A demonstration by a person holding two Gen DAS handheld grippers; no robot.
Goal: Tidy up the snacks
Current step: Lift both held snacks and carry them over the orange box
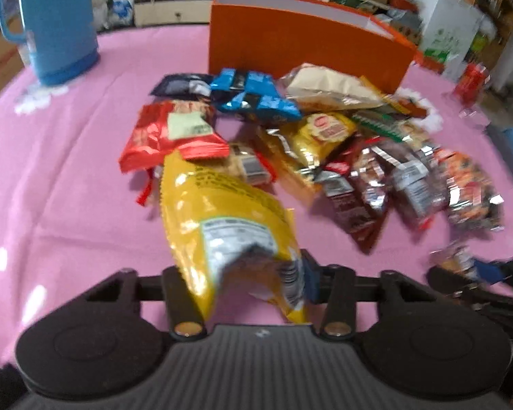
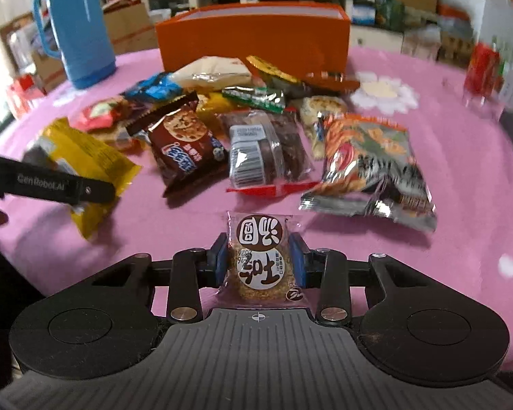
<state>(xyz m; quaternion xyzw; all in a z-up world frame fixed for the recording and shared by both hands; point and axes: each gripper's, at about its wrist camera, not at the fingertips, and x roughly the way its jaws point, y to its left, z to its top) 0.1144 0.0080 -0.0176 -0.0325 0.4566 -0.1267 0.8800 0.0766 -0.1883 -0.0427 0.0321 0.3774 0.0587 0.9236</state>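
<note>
My left gripper (image 1: pixel 242 273) is shut on the lower end of a yellow snack bag (image 1: pixel 215 212), which points away from me toward the pile. In the right wrist view the same yellow bag (image 2: pixel 85 157) shows at the left under a black finger (image 2: pixel 61 184). My right gripper (image 2: pixel 258 253) is shut on a small clear packet holding a sesame cake (image 2: pixel 260 270), its blue pads pressing both sides. Several loose snack packs (image 2: pixel 188 143) lie in a pile on the pink table. Behind them stands an orange box (image 2: pixel 256 34), open at the top.
A tall blue jug (image 1: pixel 58 24) stands at the back left of the pink table (image 1: pixel 51 177). A white flower-shaped mat (image 2: pixel 383 92) lies right of the box and a red can (image 1: pixel 470 80) stands at the far right. Cluttered shelves fill the background.
</note>
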